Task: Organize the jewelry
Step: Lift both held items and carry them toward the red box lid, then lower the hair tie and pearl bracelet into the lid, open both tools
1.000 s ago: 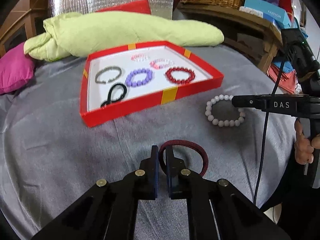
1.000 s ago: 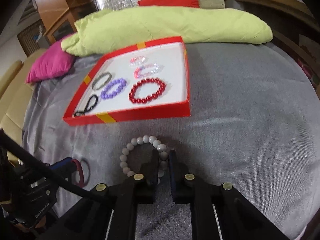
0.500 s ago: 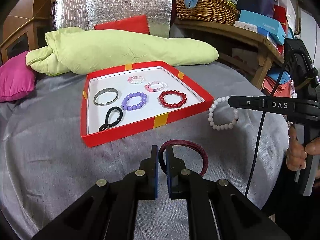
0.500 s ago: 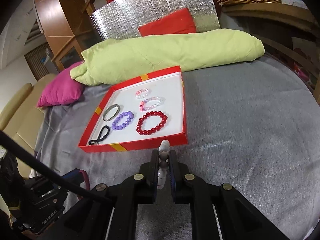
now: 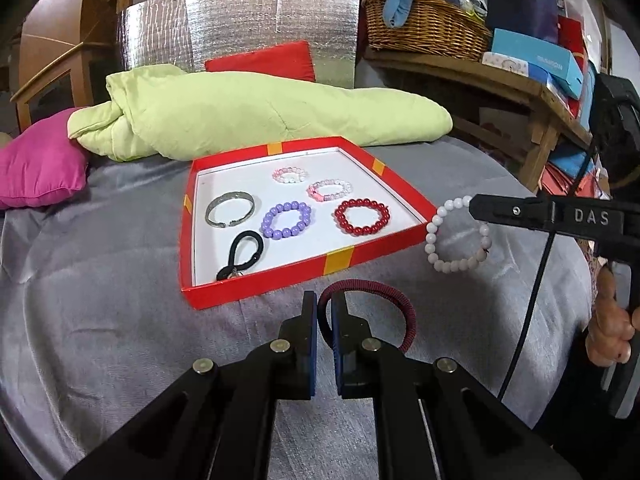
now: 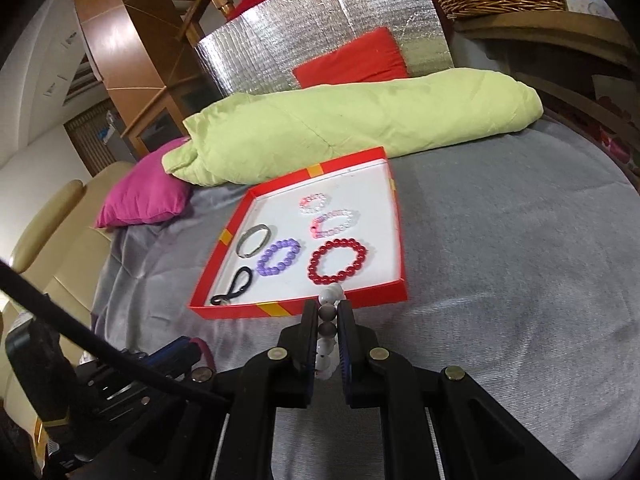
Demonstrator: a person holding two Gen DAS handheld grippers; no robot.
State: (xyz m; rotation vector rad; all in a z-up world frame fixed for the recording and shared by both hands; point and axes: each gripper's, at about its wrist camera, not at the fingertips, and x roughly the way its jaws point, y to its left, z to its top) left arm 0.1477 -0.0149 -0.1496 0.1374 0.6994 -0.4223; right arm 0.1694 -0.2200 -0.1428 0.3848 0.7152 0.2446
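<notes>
- Left tongs (image 5: 325,304): clamped on the dark red hair band (image 5: 374,308), which sticks out to the right of the jaws above the grey bedspread (image 5: 100,320).
- Right tongs (image 6: 326,316): clamped on the white bead bracelet (image 5: 456,236); in the left wrist view the bracelet hangs in the air from the tip, just beside the near right corner of the red tray (image 5: 256,286).
- Lettering "DAS" (image 5: 592,216) reads in white on the side of the right tongs.
- The red tray, with yellow bands on its rim, lies on the bedspread and holds six items: a silver bangle (image 5: 231,209), a black hair tie (image 5: 242,254), a purple bead bracelet (image 5: 286,220), a red bead bracelet (image 5: 362,216) and two pink-and-clear bead bracelets (image 5: 290,175) (image 5: 330,190). All lie apart from each other.
- Behind the tray: a rolled light green quilt (image 5: 256,116), a magenta cushion (image 5: 40,168) and a red cushion (image 5: 260,62) against a silver foil panel (image 5: 240,20).
- On the wooden shelf (image 5: 460,68) at right: a wicker basket (image 5: 424,28) and a blue box (image 5: 536,58); its print is too small to read.
</notes>
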